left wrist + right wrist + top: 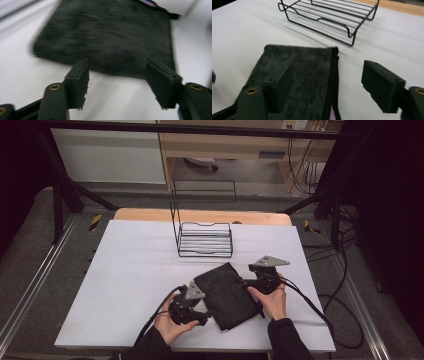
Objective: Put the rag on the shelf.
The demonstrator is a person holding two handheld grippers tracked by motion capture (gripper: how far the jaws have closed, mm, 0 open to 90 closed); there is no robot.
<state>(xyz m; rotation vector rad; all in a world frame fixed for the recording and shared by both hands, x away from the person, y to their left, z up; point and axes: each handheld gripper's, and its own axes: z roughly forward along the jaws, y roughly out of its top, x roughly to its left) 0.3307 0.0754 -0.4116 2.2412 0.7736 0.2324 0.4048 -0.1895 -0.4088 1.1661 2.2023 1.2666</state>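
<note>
Cloth [224, 295]: dark, fuzzy, folded flat on white table cover [135, 270], between both grippers, just short of wire rack [205, 239].

Left gripper [206, 316]: jaws spread wide, empty; near cloth edge lies just ahead of both fingertips [81, 67], not yet between them. Blurred left gripper view, so exact gap to edge not readable.

Right gripper [244, 282]: jaws spread, empty; left jaw over the pile, right jaw over bare cover, hemmed edge [334, 75] running between them. Contact with fabric not confirmed.

Probable step: pinch opposite edges for lifting or folding.

Risks:
- Shallow bite on left side. Cause: closing before edge passes well in between the pads. Result: pile slips out, cloth drops.
- Single-layer grab. Cause: folded layers separating at the hem on right side. Result: cloth unfolds on lift.
- Cover caught with cloth. Cause: fingertips pressed too low while closing. Result: cover wrinkles, drags.
- Uneven lift. Cause: one side gripped earlier than the other. Result: cloth skews, slides toward rack.
- Rack strike. Cause: right gripper pushed too far forward; rack sits straight ahead of its jaws.
</note>
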